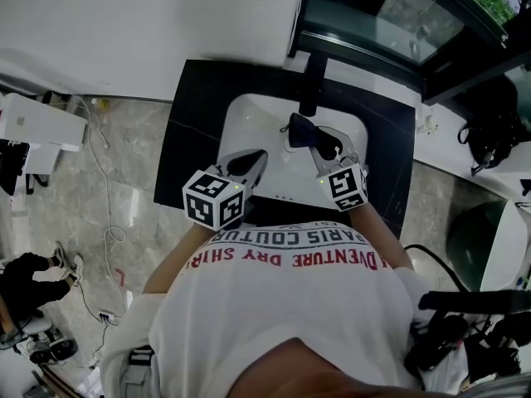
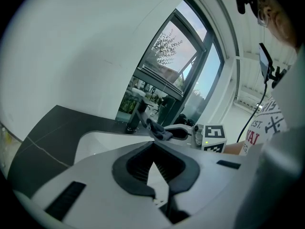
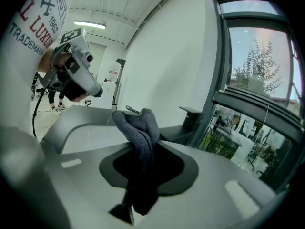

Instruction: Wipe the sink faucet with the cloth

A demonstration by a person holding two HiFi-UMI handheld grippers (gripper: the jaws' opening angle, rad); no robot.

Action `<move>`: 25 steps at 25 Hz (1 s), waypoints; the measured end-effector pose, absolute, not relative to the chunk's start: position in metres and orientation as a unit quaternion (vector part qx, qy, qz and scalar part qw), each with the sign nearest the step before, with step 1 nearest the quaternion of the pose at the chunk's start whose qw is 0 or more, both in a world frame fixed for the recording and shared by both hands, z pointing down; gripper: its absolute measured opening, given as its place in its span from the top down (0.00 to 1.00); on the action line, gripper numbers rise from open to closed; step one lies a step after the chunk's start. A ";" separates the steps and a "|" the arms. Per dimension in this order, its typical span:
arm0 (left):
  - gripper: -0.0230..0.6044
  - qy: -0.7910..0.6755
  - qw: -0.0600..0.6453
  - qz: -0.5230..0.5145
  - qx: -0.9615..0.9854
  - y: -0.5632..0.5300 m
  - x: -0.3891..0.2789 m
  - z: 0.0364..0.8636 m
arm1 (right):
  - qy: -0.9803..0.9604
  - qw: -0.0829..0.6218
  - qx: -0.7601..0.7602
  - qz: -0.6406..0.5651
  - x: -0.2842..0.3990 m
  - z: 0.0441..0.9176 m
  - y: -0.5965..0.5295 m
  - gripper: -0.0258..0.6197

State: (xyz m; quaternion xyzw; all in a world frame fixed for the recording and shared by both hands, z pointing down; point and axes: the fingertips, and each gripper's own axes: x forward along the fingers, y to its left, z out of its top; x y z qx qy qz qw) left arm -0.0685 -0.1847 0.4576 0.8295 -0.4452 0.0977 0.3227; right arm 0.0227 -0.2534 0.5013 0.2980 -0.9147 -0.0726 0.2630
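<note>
Right gripper [image 1: 322,142] is clamped on the cloth [image 3: 140,128]. A grey knit wad bulges up out of the jaws, with a tail hanging down between them. Left gripper [image 1: 259,156] has its jaws pressed together with nothing between them, parked over the sink [image 1: 249,114] at about 9 o'clock from the cloth.

Location: in the head view the cloth sits over the white basin, just at 6 o'clock of the faucet [image 1: 313,77] spout end. The left gripper view puts it right at the spout tip. We can't confirm contact from either view.

Handling, as we judge it:
- The cloth is soft, light and floppy, with no stiffness of its own. Only the bunched part proud of the jaws will press on metal.
- The knit should drag on the faucet rather than slide, so it may tug out of the pinch. We'd keep the grip deep in the wad, as it is now, not on an edge.
- The faucet is rigid and fixed, with a dark finish that looks smooth. We expect no give there, so the cloth does all the conforming.

Orientation: in the head view the faucet's long axis runs 12 to 6. Its base sits on the black counter [image 1: 199,106] at the 12 end, and the spout points to 6, toward us, out over the basin. We'd run strokes along that axis, then wrap round the sides.
</note>
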 end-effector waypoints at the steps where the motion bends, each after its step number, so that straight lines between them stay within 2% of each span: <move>1: 0.96 -0.445 0.322 0.098 0.830 -0.184 -0.069 0.457 | -0.916 0.252 0.303 -0.078 0.016 0.494 -0.254 0.84; 6: 0.96 -0.446 0.319 0.097 0.830 -0.182 -0.070 0.455 | -0.913 0.221 0.328 -0.098 -0.013 0.480 -0.263 0.84; 12: 0.96 -0.448 0.323 0.100 0.828 -0.175 -0.071 0.458 | -0.902 0.222 0.344 -0.135 -0.036 0.486 -0.269 0.84; 25: 0.96 -0.447 0.326 0.106 0.826 -0.173 -0.073 0.466 | -0.890 0.218 0.374 -0.147 -0.021 0.485 -0.276 0.84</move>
